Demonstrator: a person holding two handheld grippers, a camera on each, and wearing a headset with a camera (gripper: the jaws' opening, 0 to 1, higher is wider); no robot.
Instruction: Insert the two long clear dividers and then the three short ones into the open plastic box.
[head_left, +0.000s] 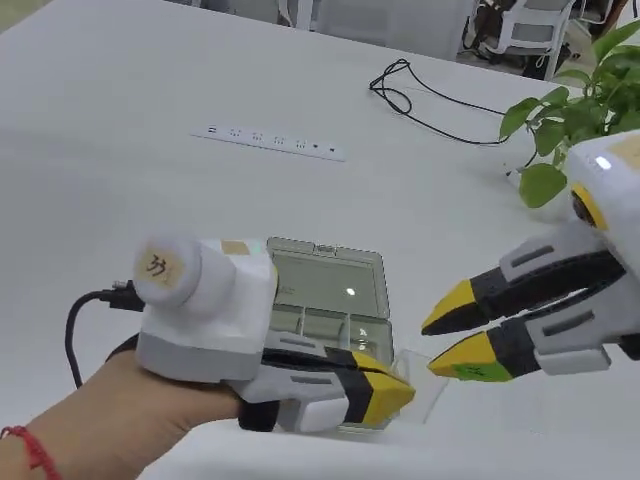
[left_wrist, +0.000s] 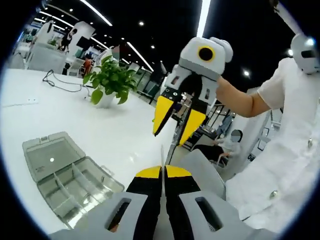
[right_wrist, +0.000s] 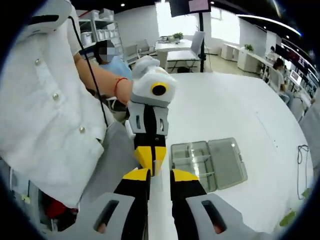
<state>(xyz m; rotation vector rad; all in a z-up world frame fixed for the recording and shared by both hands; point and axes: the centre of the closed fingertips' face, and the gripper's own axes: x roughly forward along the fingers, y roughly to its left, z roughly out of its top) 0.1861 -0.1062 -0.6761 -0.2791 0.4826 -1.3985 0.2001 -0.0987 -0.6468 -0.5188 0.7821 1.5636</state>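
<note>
The open clear plastic box (head_left: 372, 262) lies on the white table with its lid folded back; several dividers stand in its tray (left_wrist: 60, 180). My left gripper (head_left: 395, 388) hovers over the box's near right corner, shut on a clear divider (head_left: 428, 388) that sticks out past its yellow tips as a thin edge (left_wrist: 162, 154). My right gripper (head_left: 432, 347) faces it from the right, open, its tips just above the divider's free end and apart from it. It shows head-on in the left gripper view (left_wrist: 172, 131). In the right gripper view my own jaws (right_wrist: 160, 175) stand apart in front of the left gripper (right_wrist: 151, 159), with the box (right_wrist: 220, 162) beyond.
A white power strip (head_left: 270, 140) lies across the middle of the table. A black cable (head_left: 420, 95) loops at the back right, and a green plant (head_left: 570, 110) stands at the right edge. Office chairs (head_left: 520, 30) stand behind the table.
</note>
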